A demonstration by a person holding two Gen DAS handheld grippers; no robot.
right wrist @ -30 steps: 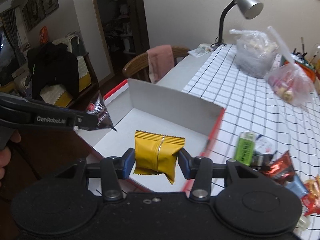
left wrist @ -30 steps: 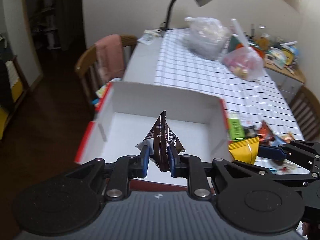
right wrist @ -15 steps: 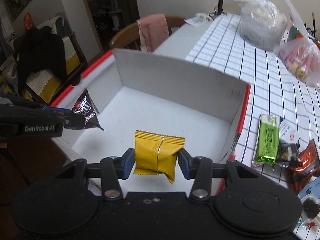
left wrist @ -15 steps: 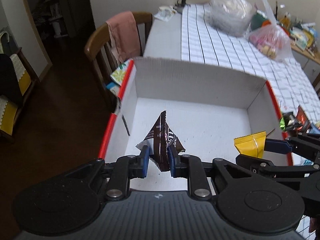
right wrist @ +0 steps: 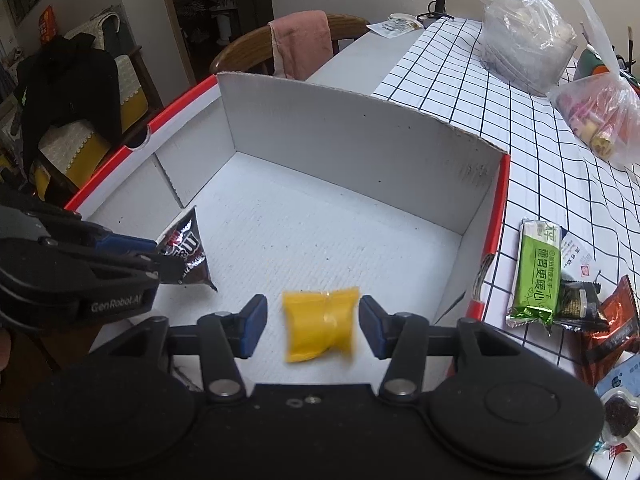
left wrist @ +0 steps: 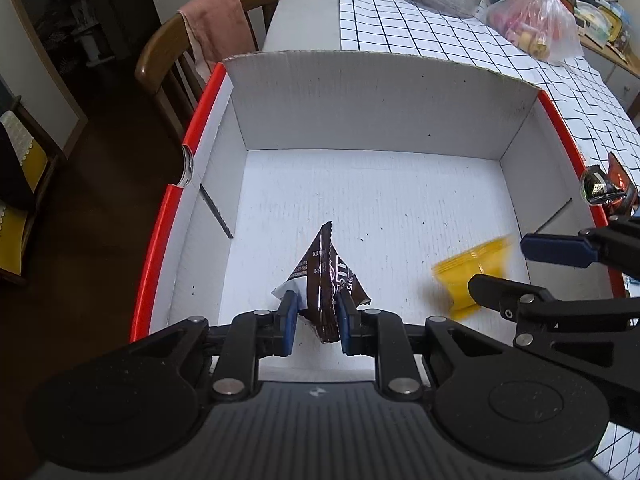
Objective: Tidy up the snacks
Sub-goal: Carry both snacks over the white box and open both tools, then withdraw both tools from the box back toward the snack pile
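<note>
A white cardboard box (left wrist: 360,108) (right wrist: 340,136) with red outer edges lies open on the table. My left gripper (left wrist: 316,312) (right wrist: 154,256) is shut on a dark brown snack packet (left wrist: 326,276) (right wrist: 186,248), held low over the box floor. My right gripper (right wrist: 312,322) (left wrist: 500,262) hangs over the box's near right part and its jaws are opening. The yellow snack packet (right wrist: 320,324) (left wrist: 472,276) is blurred between the blue pads, with a gap on each side, no longer pressed.
Loose snacks lie on the checked tablecloth right of the box: a green bar (right wrist: 536,272), a red-brown packet (right wrist: 612,324). Two plastic bags (right wrist: 524,40) (right wrist: 600,112) sit farther back. A wooden chair with a pink cloth (right wrist: 300,44) stands beyond the box.
Both grippers have sunk toward the box floor. The right jaws have spread and let go of the yellow packet, which is now blurred. The left still grips the brown packet.
</note>
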